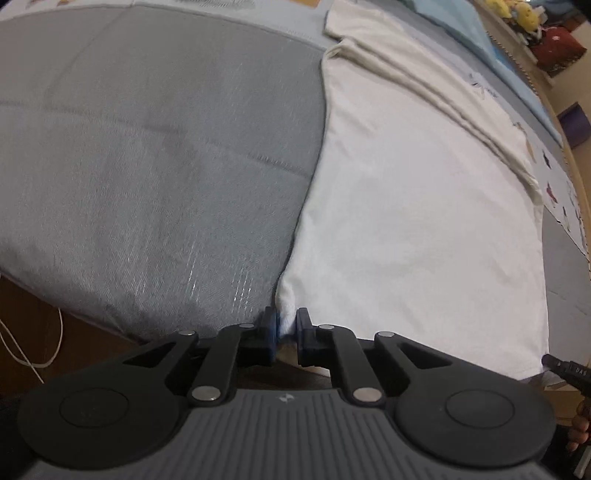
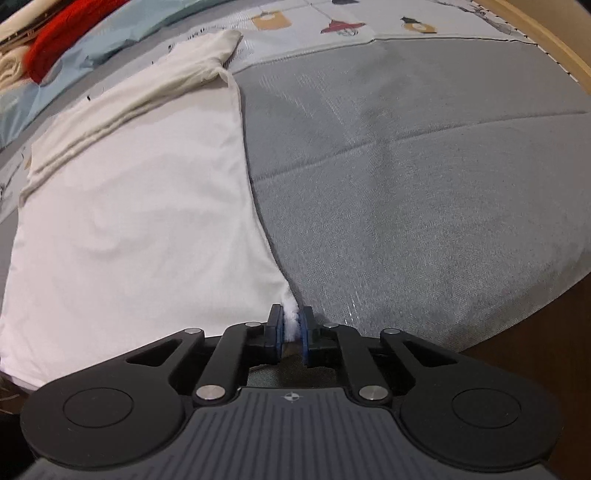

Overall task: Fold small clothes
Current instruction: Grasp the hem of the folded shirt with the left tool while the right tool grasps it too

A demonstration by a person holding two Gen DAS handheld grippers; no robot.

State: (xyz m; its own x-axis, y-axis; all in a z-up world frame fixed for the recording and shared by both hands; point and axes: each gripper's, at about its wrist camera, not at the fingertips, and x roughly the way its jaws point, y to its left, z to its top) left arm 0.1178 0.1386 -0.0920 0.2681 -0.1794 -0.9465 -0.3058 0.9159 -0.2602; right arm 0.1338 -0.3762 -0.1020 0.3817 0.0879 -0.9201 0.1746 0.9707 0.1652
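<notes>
My left gripper (image 1: 287,326) is nearly closed, its blue pads pinching a small bunched tuft at one near corner of the white garment (image 1: 417,221). From that gripper's camera the garment spreads away toward one and two o'clock, lying flat on the grey bed cover (image 1: 147,166), its long edge running up toward twelve. A cream-coloured folded part of the garment (image 1: 424,85), perhaps a sleeve, lies across its far side at about one o'clock. At four o'clock, by the garment's other near corner, the black tip of my right gripper (image 1: 565,371) just shows.

My right gripper (image 2: 293,328) is also all but closed, its pads squeezing a tuft of the same white garment (image 2: 140,221) at the other near corner. From this camera the garment stretches off toward ten and eleven o'clock, and the grey bed cover (image 2: 424,184) fills the side from twelve to three. The cream folded part (image 2: 173,74) sits at eleven o'clock. Beyond it, at ten o'clock, lie a red cloth (image 2: 62,35) and a pale blue cloth (image 2: 122,33). A patterned sheet (image 2: 332,18) with small printed figures borders the grey cover at twelve o'clock. A white cable (image 1: 33,347) lies on the brown floor at nine o'clock in the left camera's view.
</notes>
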